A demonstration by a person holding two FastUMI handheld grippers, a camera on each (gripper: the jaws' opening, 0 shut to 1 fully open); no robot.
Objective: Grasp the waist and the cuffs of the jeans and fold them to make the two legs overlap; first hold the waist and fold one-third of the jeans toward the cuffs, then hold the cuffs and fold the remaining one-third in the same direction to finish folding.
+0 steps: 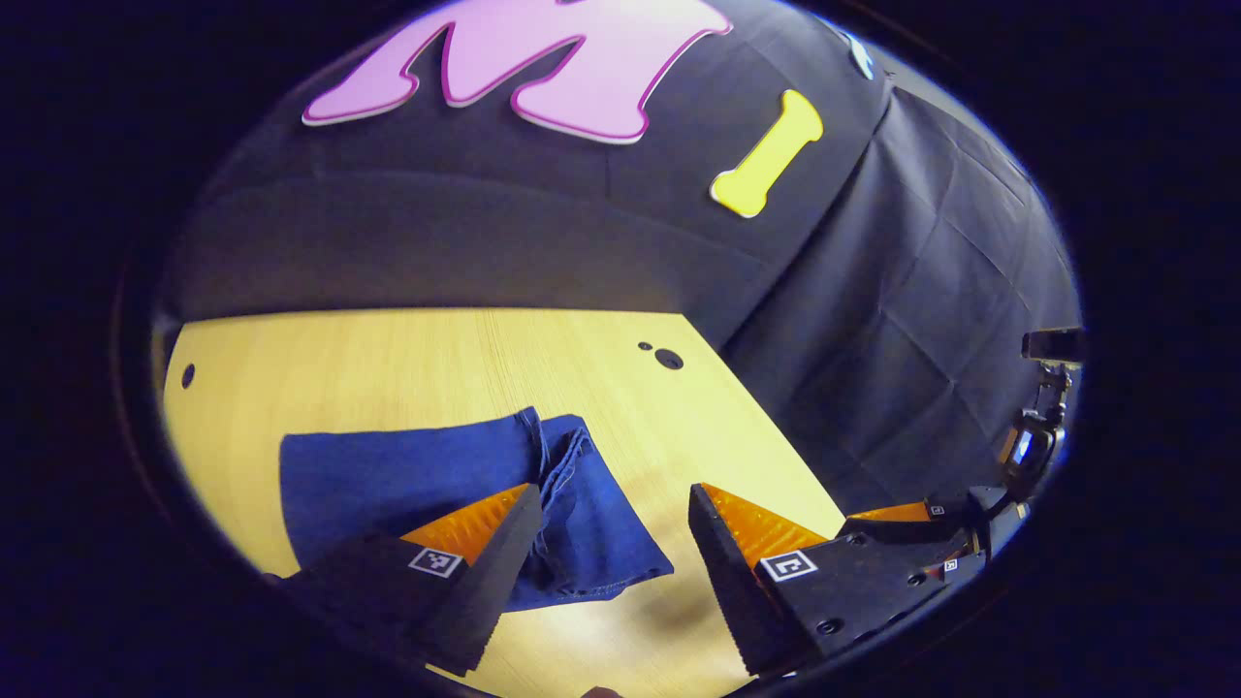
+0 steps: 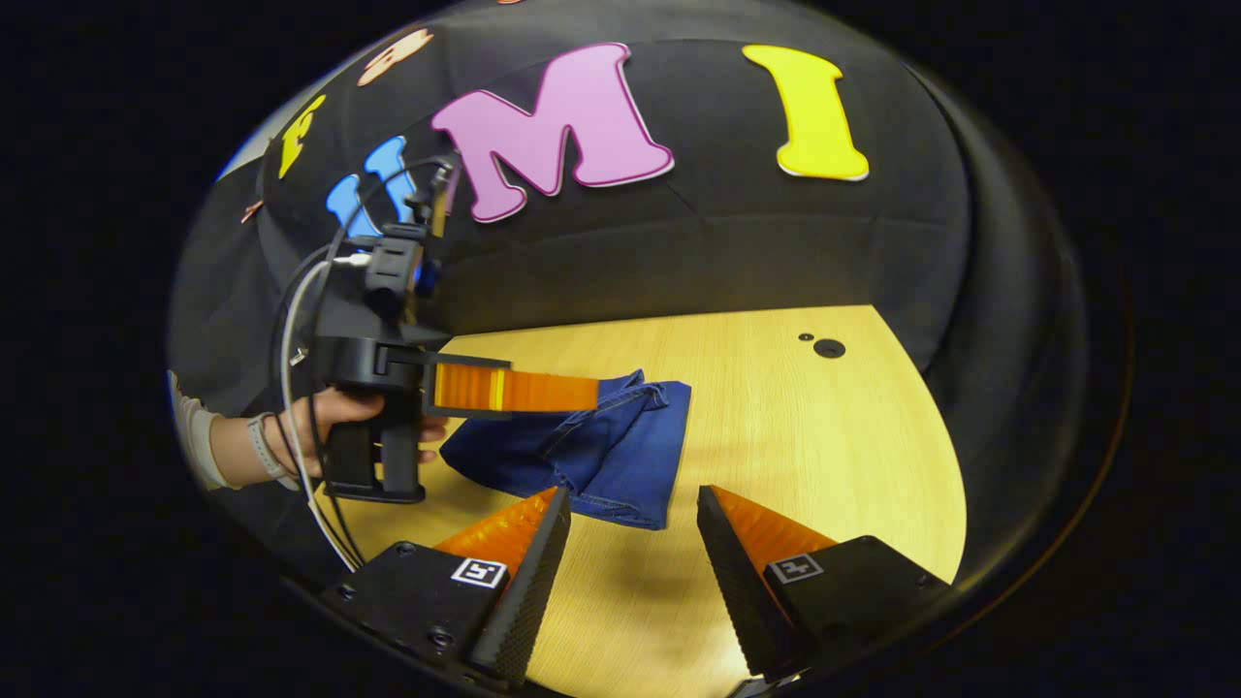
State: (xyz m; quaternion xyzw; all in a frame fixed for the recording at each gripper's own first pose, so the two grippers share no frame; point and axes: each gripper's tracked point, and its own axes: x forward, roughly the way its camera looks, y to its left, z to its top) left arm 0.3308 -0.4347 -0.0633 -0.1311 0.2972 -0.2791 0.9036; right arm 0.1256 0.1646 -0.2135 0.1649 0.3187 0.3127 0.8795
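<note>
Dark blue jeans (image 1: 407, 475) lie in a folded, layered bundle on the light wooden table (image 1: 620, 388). My left gripper (image 1: 613, 499) hovers open above the bundle's right end, nothing between its fingers; its left finger (image 1: 485, 543) covers part of the cloth. In the right gripper view the jeans (image 2: 620, 460) lie just ahead of my right gripper (image 2: 633, 496), which stands open and empty over bare wood. The left gripper (image 2: 591, 391) reaches in there from the left above the jeans, held by a hand (image 2: 334, 412). The right gripper's body (image 1: 911, 519) shows at the right edge of the left gripper view.
A round hole (image 2: 829, 347) and a smaller one sit near the table's far right corner; another hole (image 1: 187, 375) is at the far left. The black cloth wall (image 1: 873, 339) hangs close behind and to the right of the table. Cables (image 2: 291, 368) trail from the left gripper.
</note>
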